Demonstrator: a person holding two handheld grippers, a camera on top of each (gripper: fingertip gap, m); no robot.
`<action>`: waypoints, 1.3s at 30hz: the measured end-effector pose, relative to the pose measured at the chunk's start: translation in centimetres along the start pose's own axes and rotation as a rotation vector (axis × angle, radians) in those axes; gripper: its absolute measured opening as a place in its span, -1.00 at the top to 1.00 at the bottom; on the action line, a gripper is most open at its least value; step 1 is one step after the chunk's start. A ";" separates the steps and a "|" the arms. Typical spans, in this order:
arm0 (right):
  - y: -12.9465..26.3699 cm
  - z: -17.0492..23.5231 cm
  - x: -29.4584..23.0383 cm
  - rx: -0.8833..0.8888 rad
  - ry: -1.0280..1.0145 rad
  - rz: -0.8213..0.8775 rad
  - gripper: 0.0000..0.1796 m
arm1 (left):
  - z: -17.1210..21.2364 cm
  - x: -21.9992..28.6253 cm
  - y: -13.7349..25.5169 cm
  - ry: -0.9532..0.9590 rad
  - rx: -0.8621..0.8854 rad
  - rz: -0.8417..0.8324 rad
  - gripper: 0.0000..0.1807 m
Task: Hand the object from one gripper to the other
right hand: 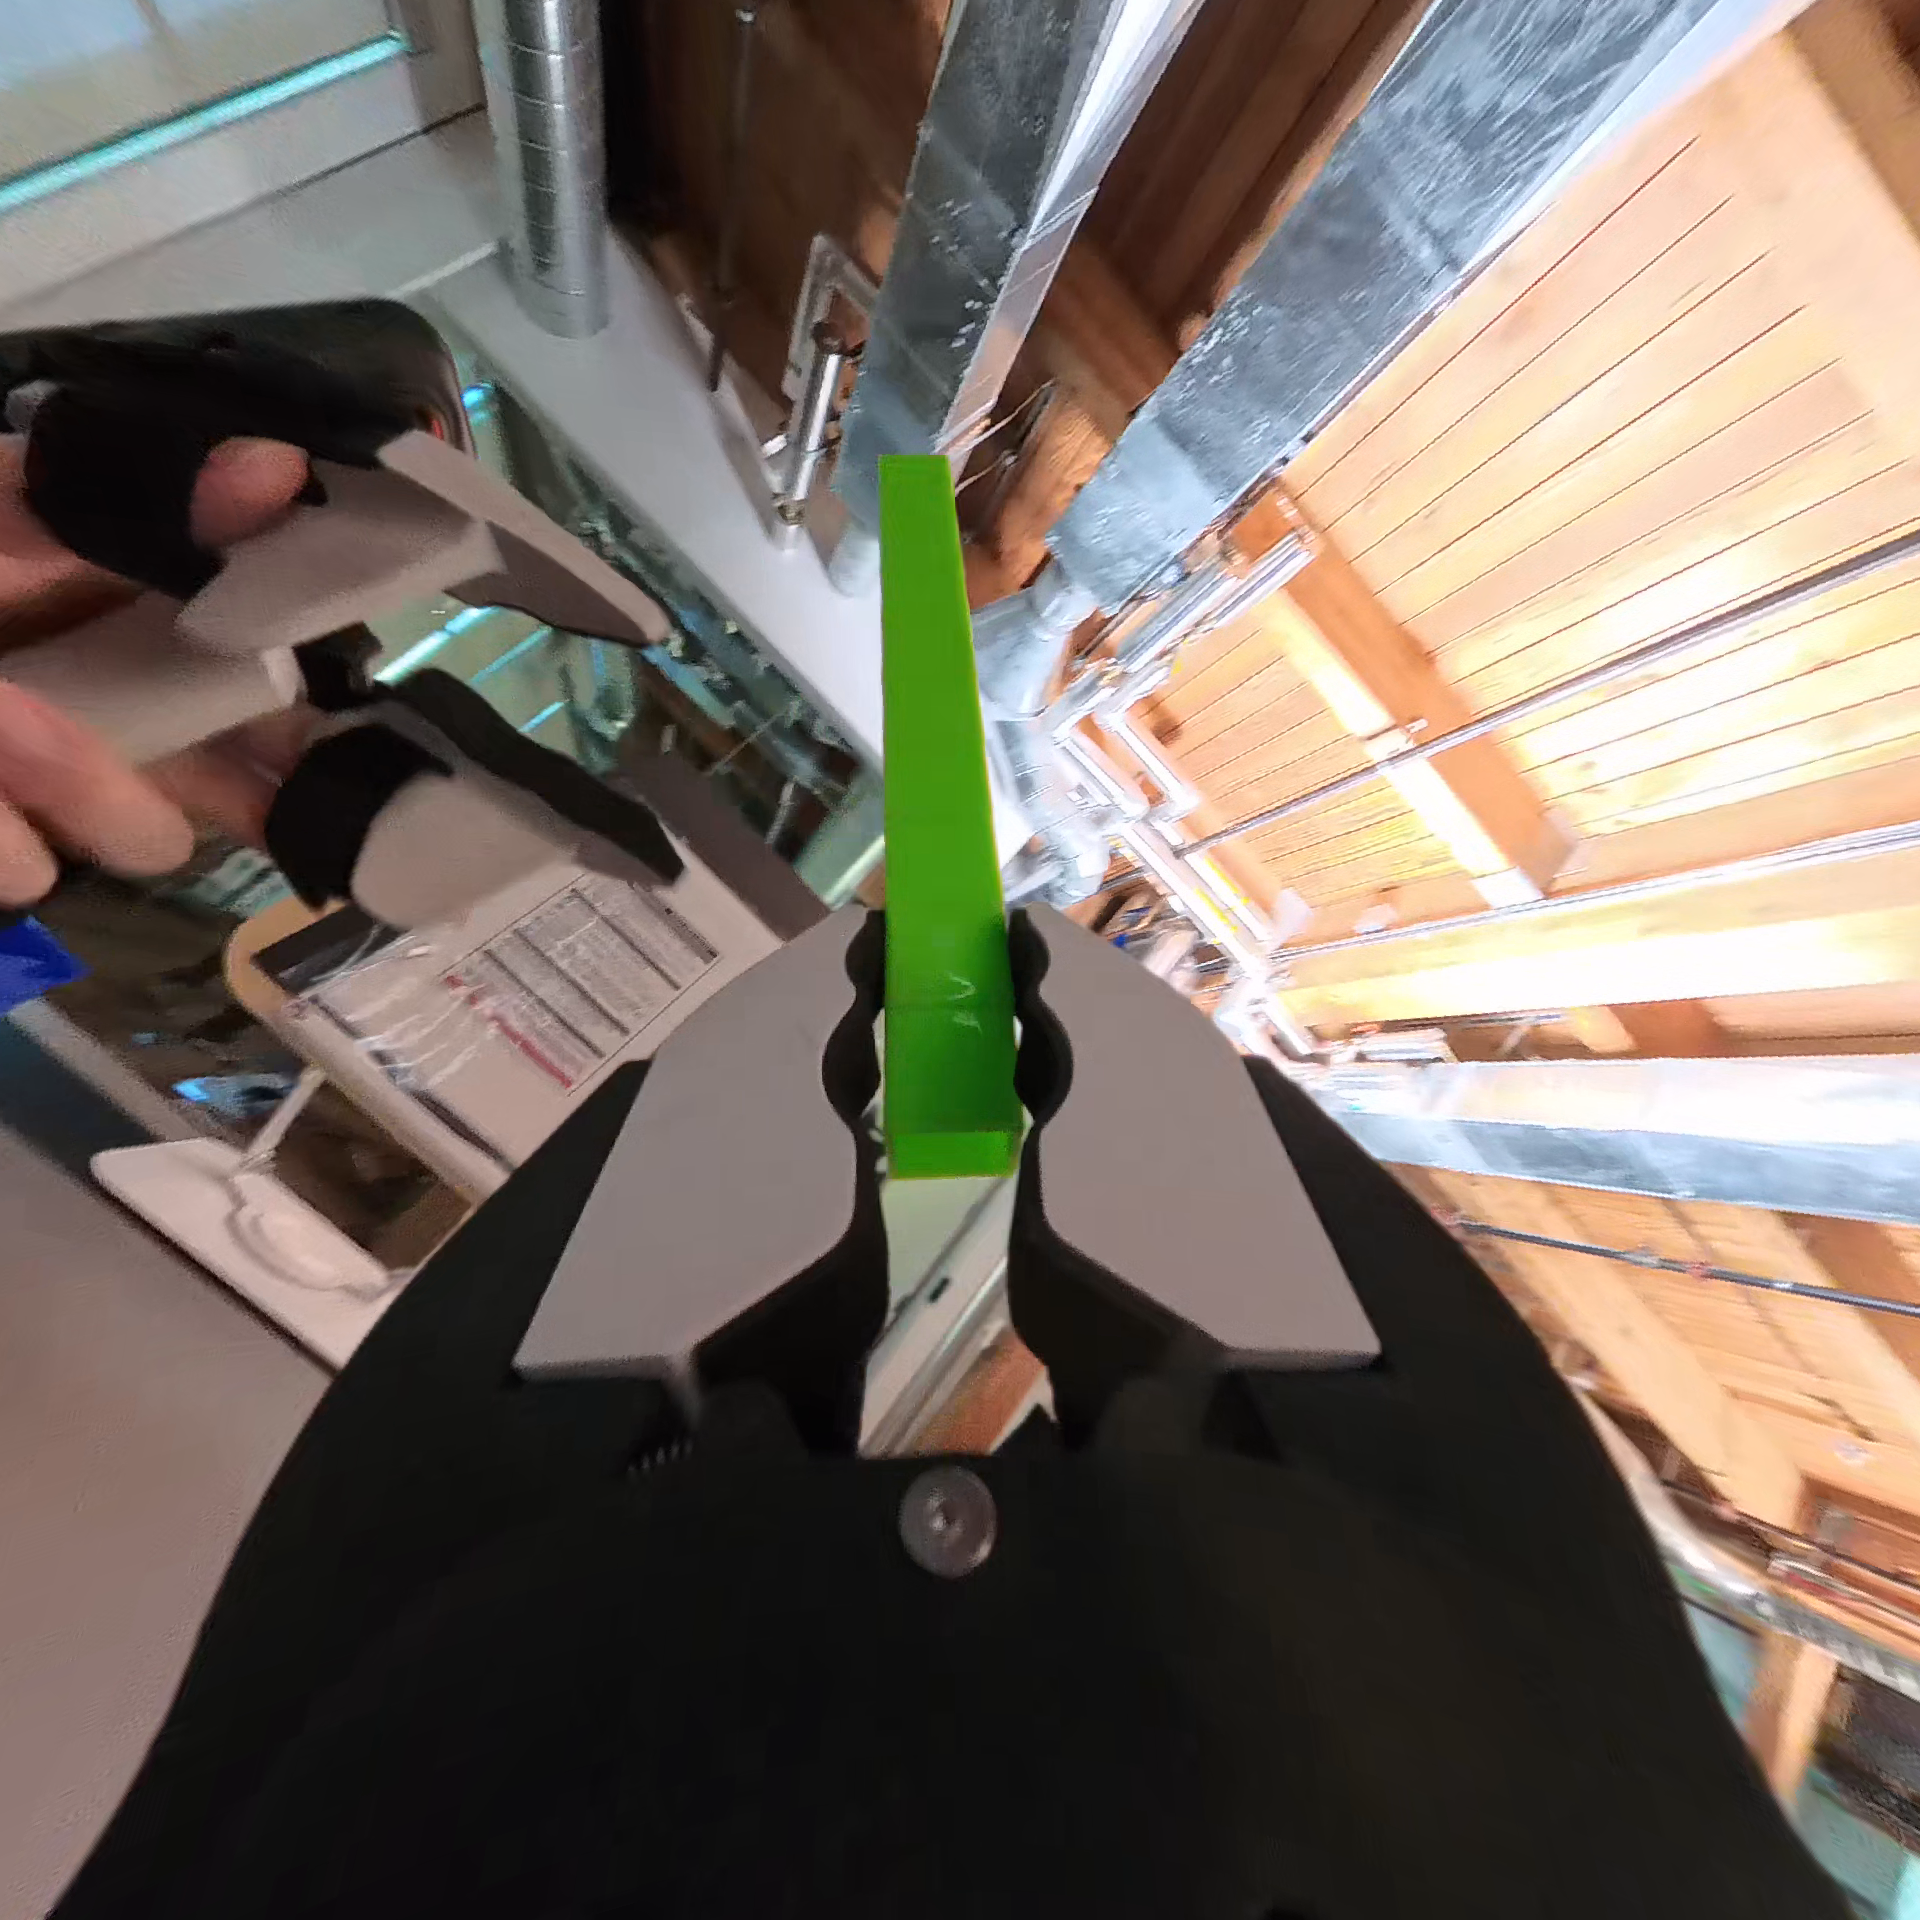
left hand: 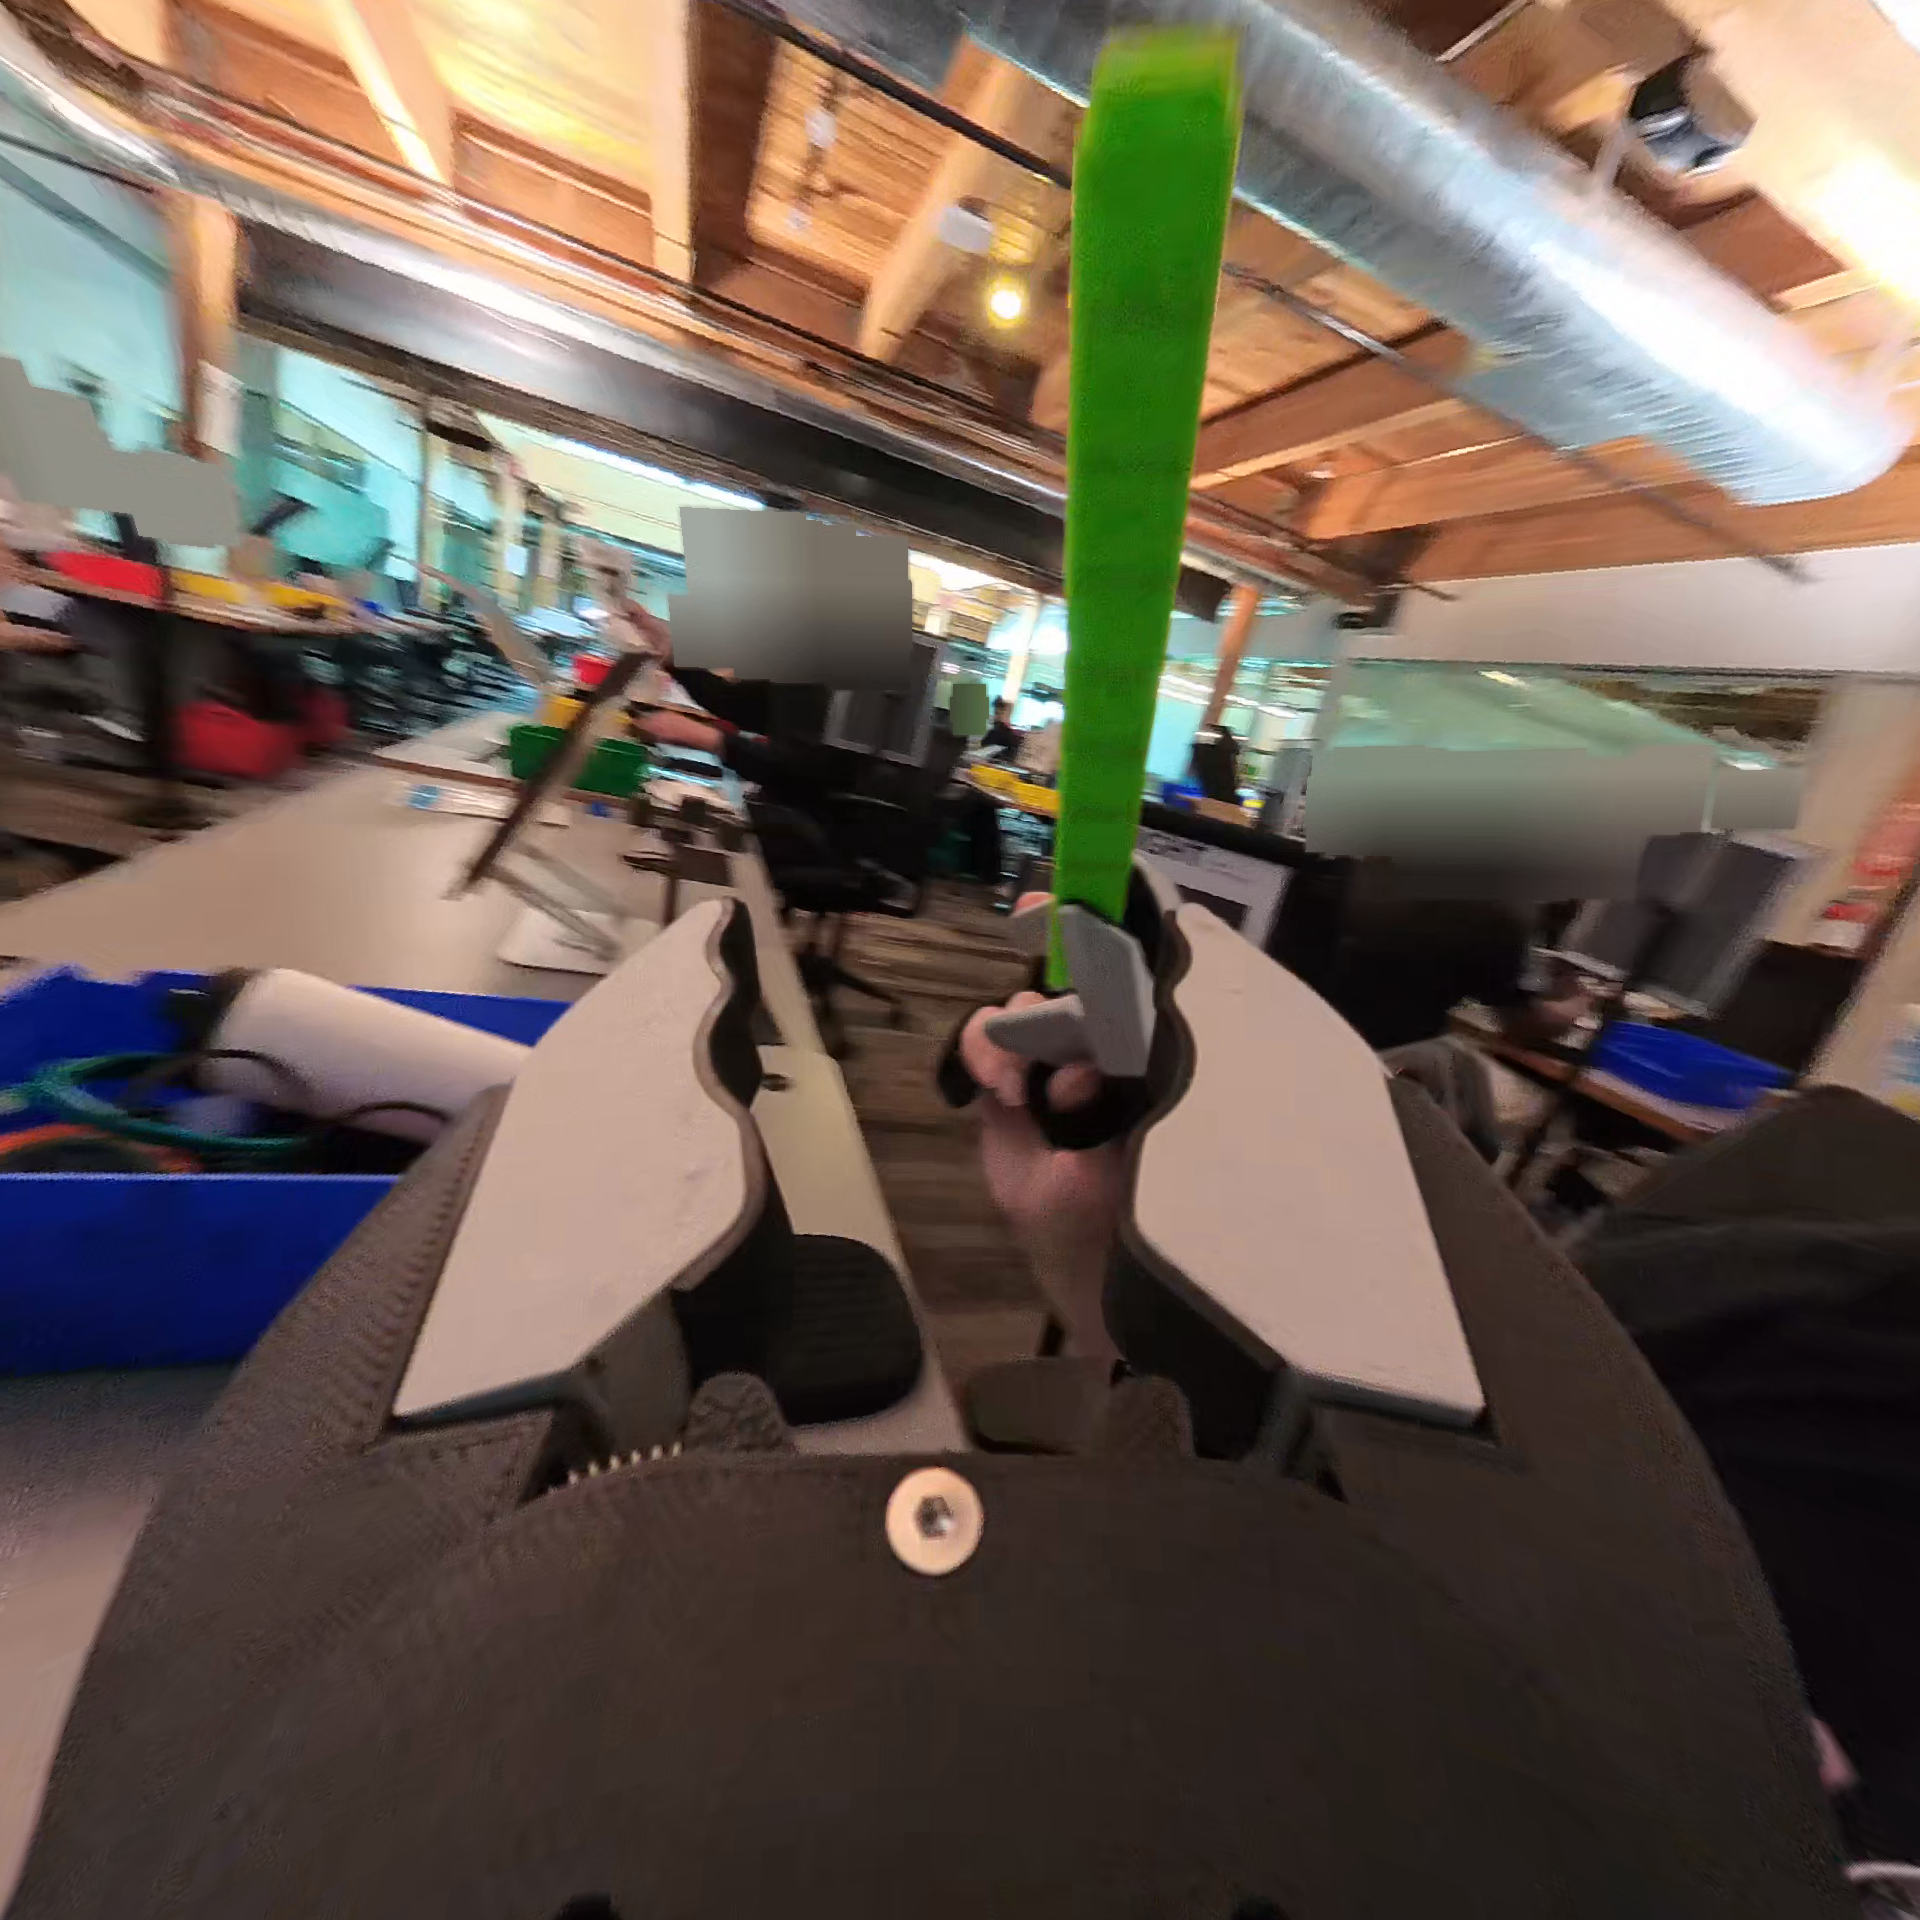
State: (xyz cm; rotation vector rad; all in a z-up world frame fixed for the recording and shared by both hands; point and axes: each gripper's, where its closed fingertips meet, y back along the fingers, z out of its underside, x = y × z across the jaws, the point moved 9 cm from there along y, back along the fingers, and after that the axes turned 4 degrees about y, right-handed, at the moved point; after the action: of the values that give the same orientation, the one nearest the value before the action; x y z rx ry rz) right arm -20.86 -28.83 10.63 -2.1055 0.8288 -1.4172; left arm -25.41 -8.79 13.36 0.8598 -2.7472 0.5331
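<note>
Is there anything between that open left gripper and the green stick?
No, only open air: in the right wrist view, the left gripper sits apart from the green stick, which the right gripper holds.

At the left of the left wrist view we see a long pale table (left hand: 343, 883) running away from us. A blue bin (left hand: 156, 1257) sits on it at the lower left, and a green bin (left hand: 577, 758) sits farther back. In the right wrist view, the table (right hand: 135, 1455) fills the lower left, with a white stand (right hand: 249, 1216) on it.
</note>
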 end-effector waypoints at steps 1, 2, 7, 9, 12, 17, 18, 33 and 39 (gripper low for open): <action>-0.2 -0.4 -1.0 0.008 0.020 0.024 0.74 | 0.6 0.3 -0.7 0.016 -0.005 0.030 0.19; -0.4 -0.7 -2.0 0.018 0.037 0.031 0.74 | 1.1 0.7 -1.2 0.020 -0.006 0.048 0.21; -1.1 -1.8 -5.6 0.043 0.091 0.074 0.75 | 2.1 2.1 -1.9 -0.056 0.008 0.052 0.51; -1.4 -1.7 -6.3 0.030 0.061 0.084 0.75 | 2.0 2.1 -1.6 -0.105 0.030 0.034 0.73; -1.6 -0.8 -6.8 -0.001 -0.012 0.013 0.71 | 1.6 1.4 -1.2 -0.147 -0.020 -0.015 0.74; -0.6 1.6 -6.6 -0.065 -0.102 -0.149 0.59 | 0.5 0.4 0.0 -0.398 -0.225 -0.212 0.75; -0.4 2.2 -6.3 -0.102 -0.079 -0.177 0.59 | 0.5 0.2 0.2 -0.480 -0.281 -0.275 0.76; -4.2 0.0 -3.5 -0.160 -0.470 -0.595 0.50 | 4.6 -0.6 -2.0 -0.708 -0.632 -0.431 0.76; -3.9 0.2 -4.0 -0.229 -0.417 -0.522 0.68 | 4.7 -0.5 -2.4 -0.753 -0.599 -0.562 0.75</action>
State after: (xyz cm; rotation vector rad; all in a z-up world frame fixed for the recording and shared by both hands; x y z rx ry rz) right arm -20.93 -23.26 10.59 -2.8050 0.2943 -1.0686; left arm -24.06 -12.26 9.57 1.7985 -2.7208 -0.8273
